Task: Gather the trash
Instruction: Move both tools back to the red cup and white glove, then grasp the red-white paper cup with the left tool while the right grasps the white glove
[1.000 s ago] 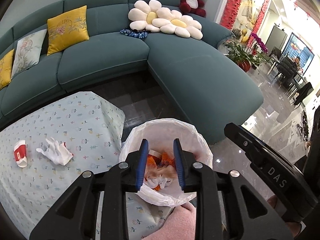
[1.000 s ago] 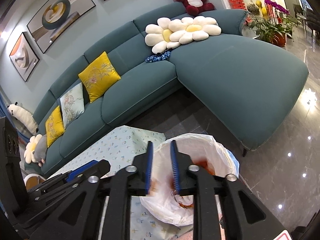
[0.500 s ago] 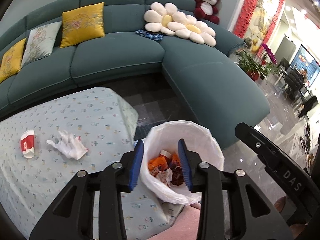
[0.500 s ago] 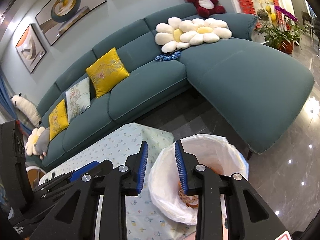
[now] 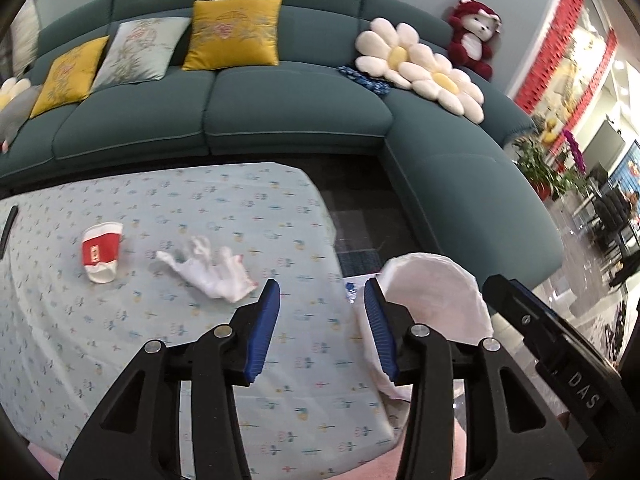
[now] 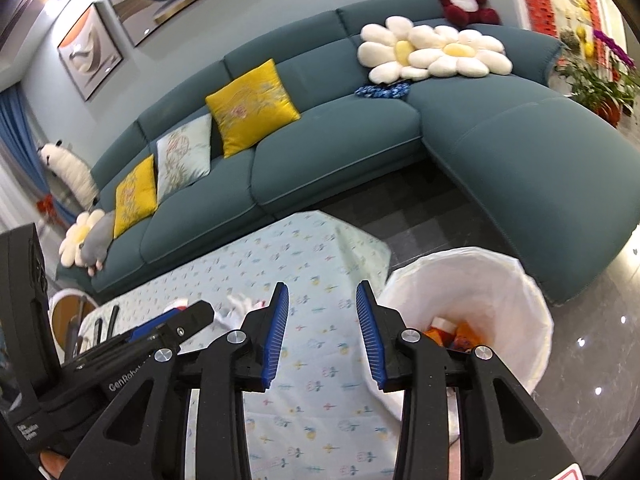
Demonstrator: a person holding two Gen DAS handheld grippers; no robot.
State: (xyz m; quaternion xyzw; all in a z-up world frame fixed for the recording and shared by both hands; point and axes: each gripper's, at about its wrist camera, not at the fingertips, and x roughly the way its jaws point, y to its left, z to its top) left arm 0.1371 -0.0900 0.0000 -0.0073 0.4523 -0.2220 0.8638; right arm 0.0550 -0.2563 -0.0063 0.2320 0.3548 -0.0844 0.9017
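A crushed red and white paper cup point(image 5: 101, 251) and a crumpled white tissue point(image 5: 212, 269) lie on the table with the patterned cloth point(image 5: 120, 320). My left gripper point(image 5: 320, 328) is open and empty above the table's right part, right of the tissue. A bin lined with a white bag point(image 6: 472, 304) stands at the table's right edge and holds orange trash point(image 6: 460, 330); it also shows in the left wrist view point(image 5: 436, 300). My right gripper point(image 6: 320, 336) is open and empty, between table and bin. The tissue point(image 6: 240, 304) peeks out behind its left finger.
A teal corner sofa point(image 5: 280, 112) with yellow cushions point(image 5: 234, 32), flower cushions point(image 5: 420, 68) and a red plush bear point(image 5: 474, 38) curves behind the table. Dark floor lies between sofa and table. A dark slim object point(image 5: 8, 224) lies at the table's far left edge.
Both grippers have swung left from above the bin toward the table and opened wider. The cup and tissue now sit nearer the left gripper.
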